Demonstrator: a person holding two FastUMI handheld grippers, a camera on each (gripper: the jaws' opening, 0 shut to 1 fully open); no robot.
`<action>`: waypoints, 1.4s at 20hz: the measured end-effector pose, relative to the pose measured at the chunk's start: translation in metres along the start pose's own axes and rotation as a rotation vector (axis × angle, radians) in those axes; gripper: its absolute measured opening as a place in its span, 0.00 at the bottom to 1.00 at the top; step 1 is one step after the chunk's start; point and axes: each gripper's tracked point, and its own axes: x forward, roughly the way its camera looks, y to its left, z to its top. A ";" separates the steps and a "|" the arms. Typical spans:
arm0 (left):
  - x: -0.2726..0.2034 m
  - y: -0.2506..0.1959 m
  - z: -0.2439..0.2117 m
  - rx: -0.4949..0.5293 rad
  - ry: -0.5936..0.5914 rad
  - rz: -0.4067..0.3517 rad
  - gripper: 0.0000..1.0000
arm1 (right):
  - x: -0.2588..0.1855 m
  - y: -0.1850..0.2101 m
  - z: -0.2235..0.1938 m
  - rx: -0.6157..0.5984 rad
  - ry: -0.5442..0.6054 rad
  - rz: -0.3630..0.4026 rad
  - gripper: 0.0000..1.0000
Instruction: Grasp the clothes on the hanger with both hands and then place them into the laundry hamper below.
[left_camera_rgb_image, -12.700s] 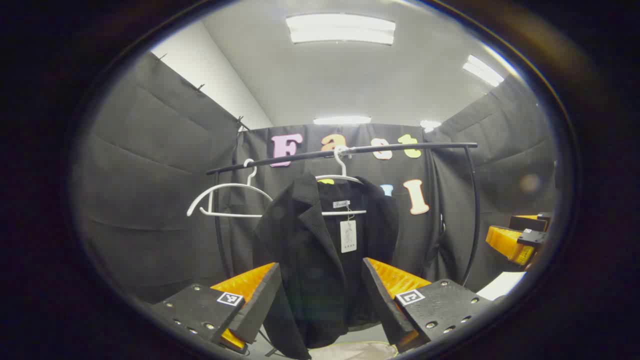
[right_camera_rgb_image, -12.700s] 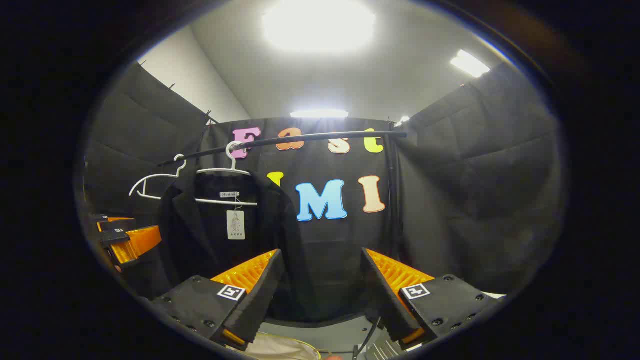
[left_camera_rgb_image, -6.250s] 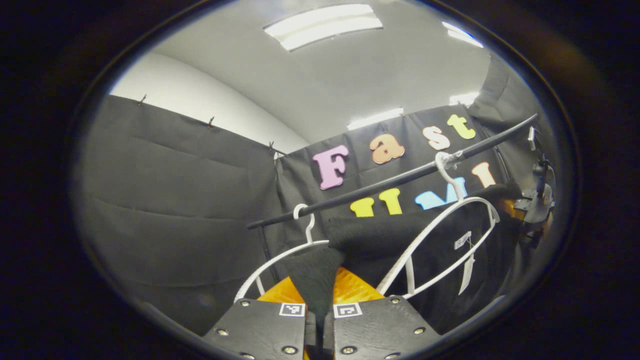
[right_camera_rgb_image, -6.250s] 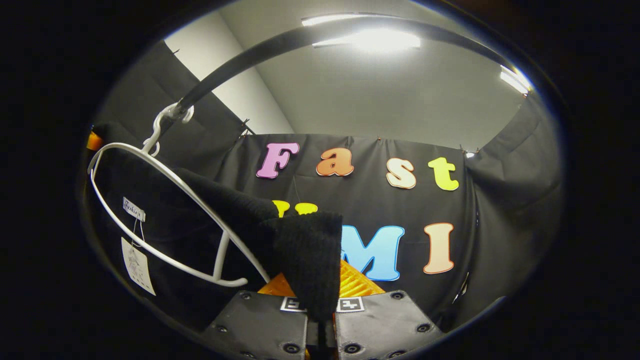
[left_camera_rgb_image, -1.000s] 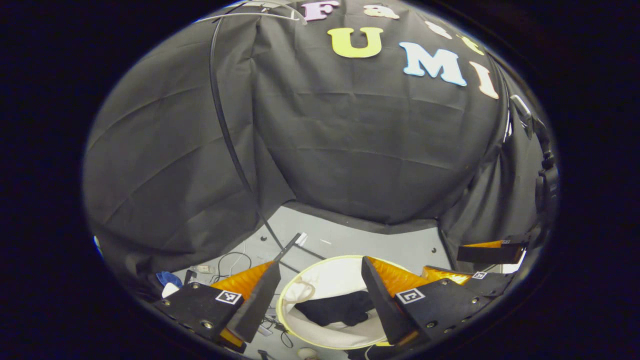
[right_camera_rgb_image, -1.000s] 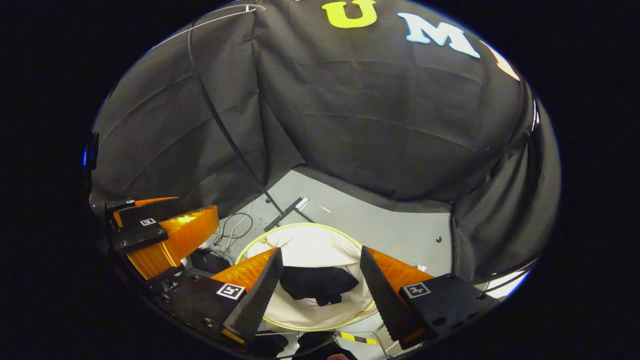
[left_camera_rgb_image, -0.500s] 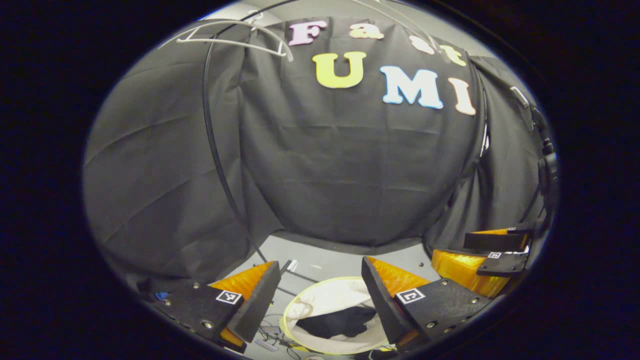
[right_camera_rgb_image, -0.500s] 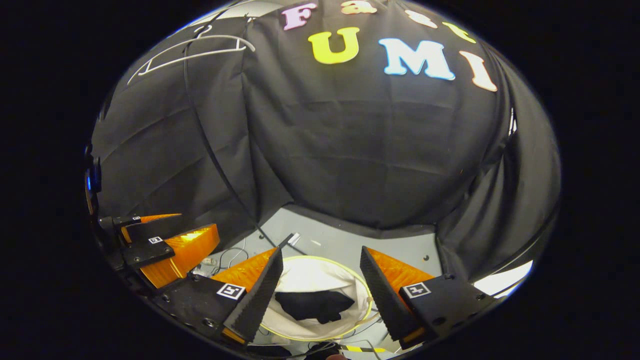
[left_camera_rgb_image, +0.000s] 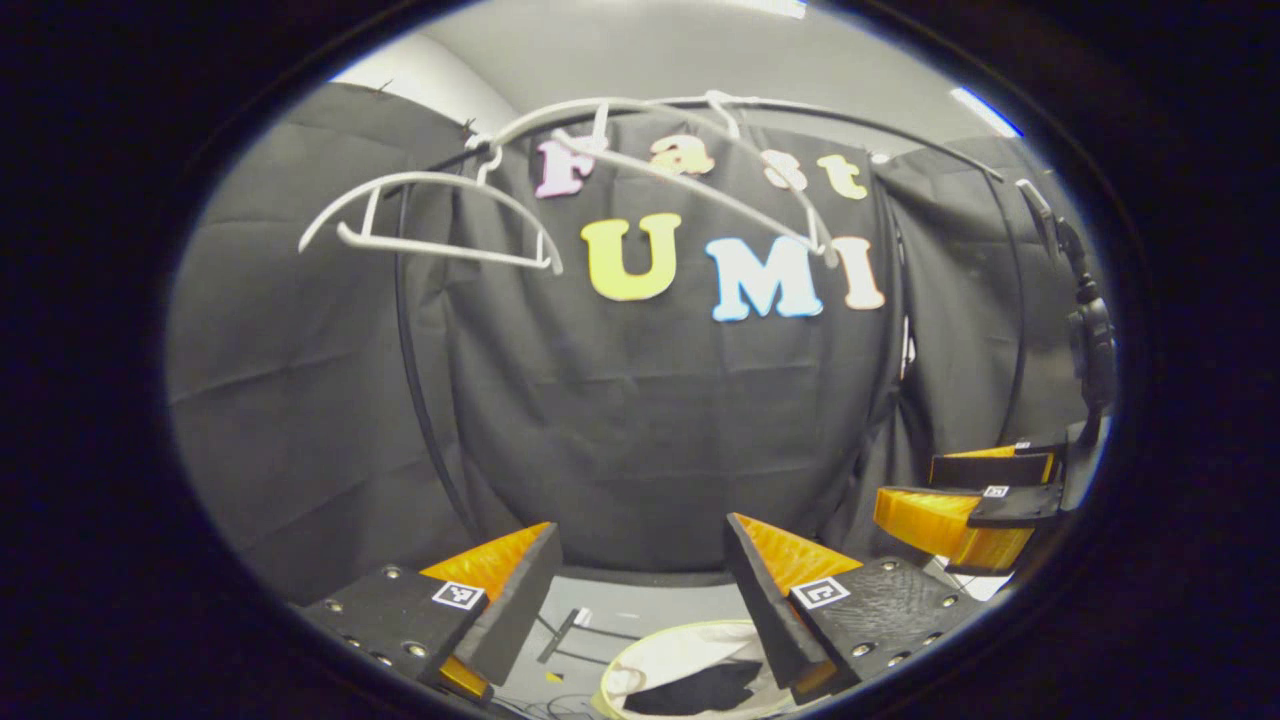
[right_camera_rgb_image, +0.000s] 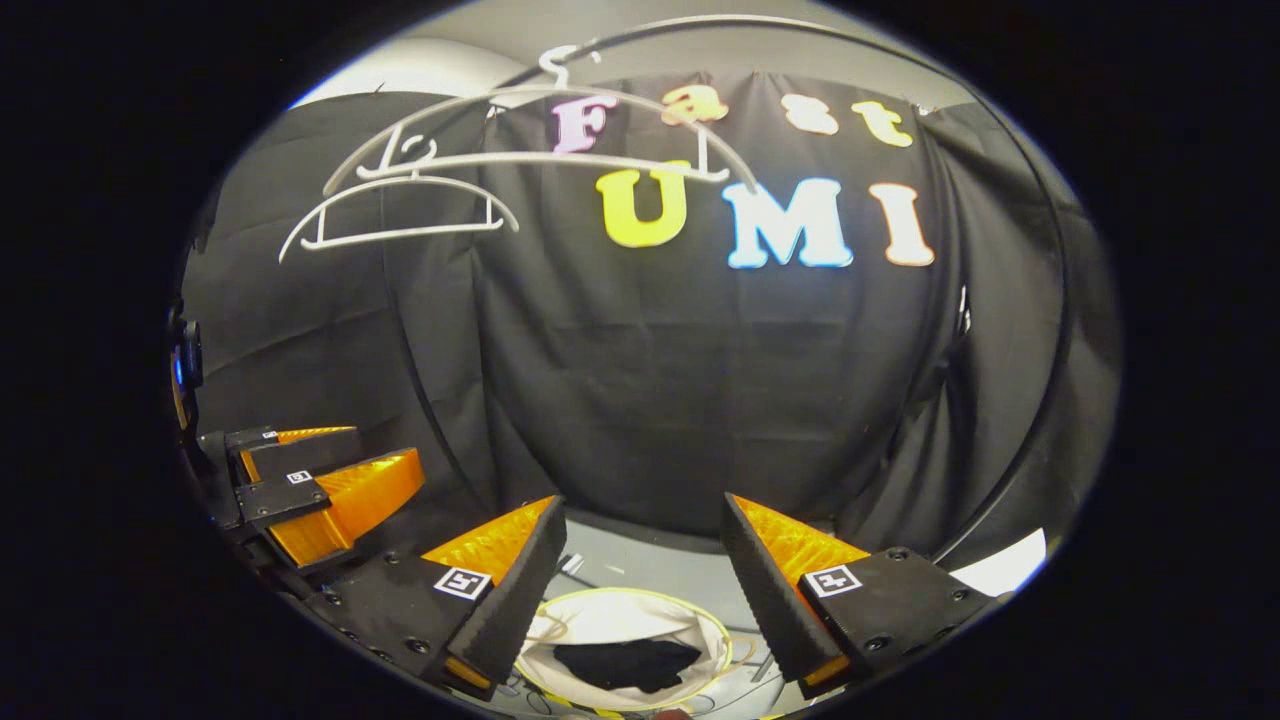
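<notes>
The clothes (right_camera_rgb_image: 625, 663) lie bunched in the hamper (right_camera_rgb_image: 700, 625) on the floor, below and just ahead of both grippers. The left gripper (left_camera_rgb_image: 640, 590) and right gripper (right_camera_rgb_image: 640, 585) are both spread and empty. Two hangers (right_camera_rgb_image: 400, 215) look bare, so the placing seems done.

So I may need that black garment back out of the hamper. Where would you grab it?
Come straight down through the hamper's open top and pinch the raised fold in the middle of the black garment. It lies crumpled at the bottom, clear of the walls, so a side approach looks blocked. The right gripper, open above it, is best placed.
</notes>
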 end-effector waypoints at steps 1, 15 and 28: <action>-0.009 0.003 0.014 0.004 -0.028 -0.020 0.94 | -0.010 0.001 0.013 0.009 -0.030 -0.011 0.92; -0.123 0.019 0.135 -0.019 -0.265 -0.104 0.94 | -0.144 -0.045 0.107 -0.037 -0.322 -0.228 0.92; -0.164 -0.010 0.140 -0.022 -0.299 -0.091 0.94 | -0.199 -0.083 0.091 -0.024 -0.377 -0.290 0.94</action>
